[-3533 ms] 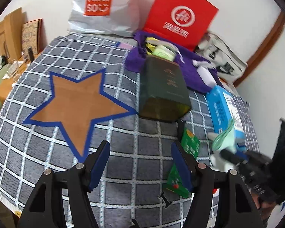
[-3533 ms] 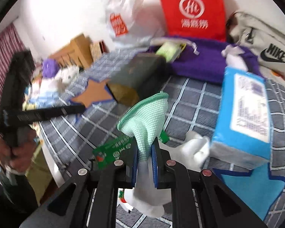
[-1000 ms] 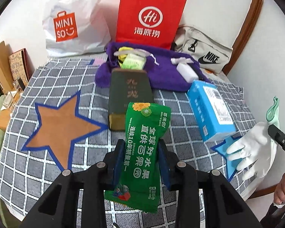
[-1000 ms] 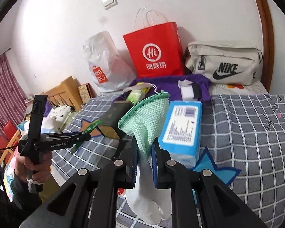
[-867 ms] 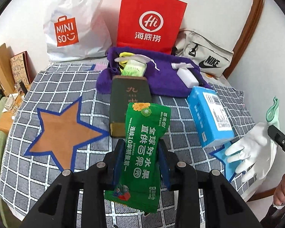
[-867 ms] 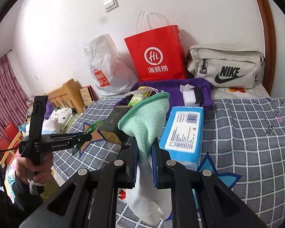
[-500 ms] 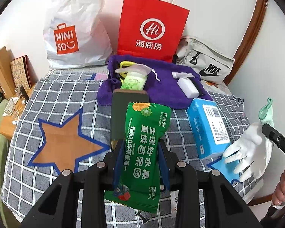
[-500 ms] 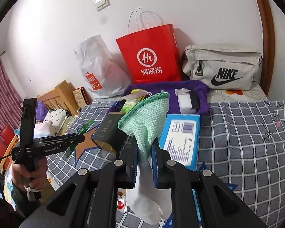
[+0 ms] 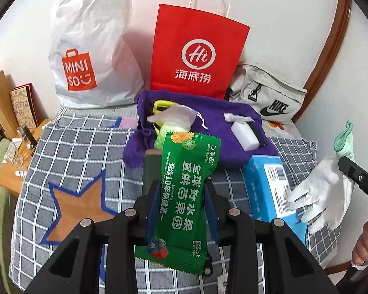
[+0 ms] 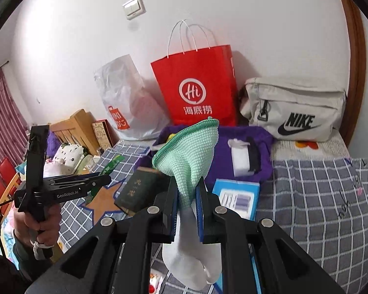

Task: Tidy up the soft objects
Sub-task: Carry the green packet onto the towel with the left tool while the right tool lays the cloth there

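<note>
Both tongs are loaded and raised over the checked blanket (image 9: 68, 147). The left tongs (image 9: 181, 203) clamp a glossy green wet-wipes packet (image 9: 184, 191); the right tongs (image 10: 186, 205) pinch a glove (image 10: 191, 171) at its ribbed mint cuff, white fingers dangling. This looks like carrying; next, probably, a drop onto the fuzzy purple towel (image 9: 220, 120) at the far side, beyond the rigid boxes.
</note>
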### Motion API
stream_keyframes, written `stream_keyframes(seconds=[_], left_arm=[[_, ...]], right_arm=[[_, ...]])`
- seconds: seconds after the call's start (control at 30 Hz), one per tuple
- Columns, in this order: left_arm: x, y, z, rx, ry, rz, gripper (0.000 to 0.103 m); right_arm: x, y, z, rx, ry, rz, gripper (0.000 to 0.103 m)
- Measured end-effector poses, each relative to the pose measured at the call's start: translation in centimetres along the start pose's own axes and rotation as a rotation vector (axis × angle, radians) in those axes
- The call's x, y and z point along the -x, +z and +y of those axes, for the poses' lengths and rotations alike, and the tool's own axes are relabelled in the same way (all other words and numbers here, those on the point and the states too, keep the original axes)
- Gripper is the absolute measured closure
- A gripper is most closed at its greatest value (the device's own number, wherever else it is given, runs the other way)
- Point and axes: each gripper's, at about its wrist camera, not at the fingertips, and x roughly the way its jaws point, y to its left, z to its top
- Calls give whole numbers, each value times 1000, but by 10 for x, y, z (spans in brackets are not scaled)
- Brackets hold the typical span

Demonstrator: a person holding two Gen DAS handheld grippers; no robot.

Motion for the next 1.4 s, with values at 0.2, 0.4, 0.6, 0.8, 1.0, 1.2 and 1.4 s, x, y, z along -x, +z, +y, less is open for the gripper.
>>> stream_keyframes(seconds=[0.2, 0.4, 0.6, 0.8, 1.0, 1.2, 1.4], left_arm=[[-13, 22, 0, 5, 5, -3, 70], [-30, 40, -1, 14, 4, 10, 70], [-53, 57, -2, 25, 7, 30, 70], [-81, 68, -4, 34, 0, 60, 70], [-105, 84, -9, 43, -13, 76, 70], [-134, 100, -16, 49, -41, 105, 70], [-159, 112, -21, 57, -36, 126, 70]], right_arm=[[-16, 21, -6, 20, 0, -16, 90], [-37, 39, -20, 14, 8, -28, 90], [-65, 61, -34, 9, 18, -58, 90], [-103, 78, -43, 15, 40, -64, 90], [-138, 90, -55, -22, 100, -77, 90], [-179, 82, -72, -52, 113, -4, 89], [-210, 69, -92, -72, 62, 85, 86]])
